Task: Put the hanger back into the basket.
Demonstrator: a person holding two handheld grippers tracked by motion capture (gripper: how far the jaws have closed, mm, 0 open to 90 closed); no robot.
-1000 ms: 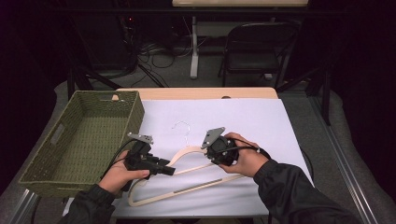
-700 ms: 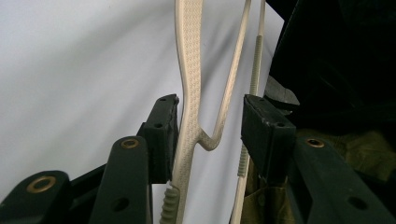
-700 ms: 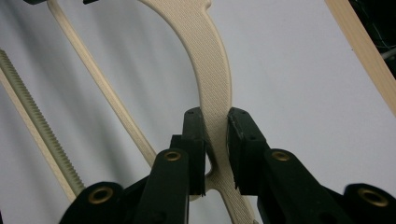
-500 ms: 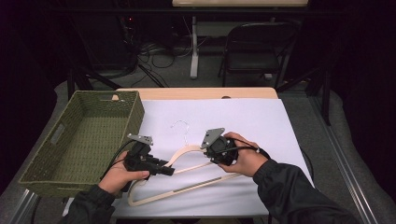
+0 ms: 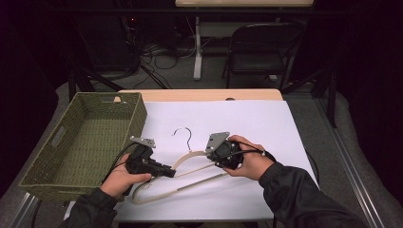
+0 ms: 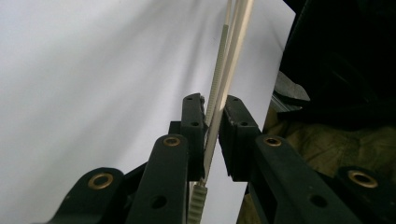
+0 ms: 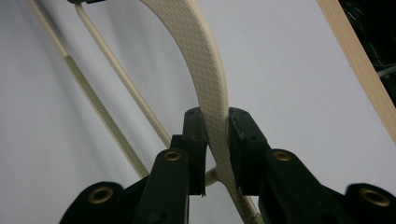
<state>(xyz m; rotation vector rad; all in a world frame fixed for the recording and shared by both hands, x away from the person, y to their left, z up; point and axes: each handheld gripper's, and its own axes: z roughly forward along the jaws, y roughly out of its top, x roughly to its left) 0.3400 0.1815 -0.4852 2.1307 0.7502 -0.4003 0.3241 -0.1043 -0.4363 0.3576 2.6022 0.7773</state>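
Observation:
A cream hanger (image 5: 190, 156) with a metal hook (image 5: 183, 135) lies on the white sheet (image 5: 266, 128) near the table's front. My left gripper (image 5: 168, 172) comes in from the left and is shut on the hanger's left arm. In the left gripper view the jaws (image 6: 212, 109) pinch the thin edge of the hanger (image 6: 229, 56). My right gripper (image 5: 215, 160) holds the right arm of the hanger. In the right gripper view its jaws (image 7: 215, 119) are shut on the broad textured arm of the hanger (image 7: 205, 60), with the ribbed lower bar (image 7: 107, 116) running off to the left.
A green woven basket (image 5: 90, 142) stands at the table's left, close beside my left hand. The table's wooden far edge (image 5: 199, 95) shows beyond the sheet. A folding chair (image 5: 259, 52) and cables sit on the floor behind.

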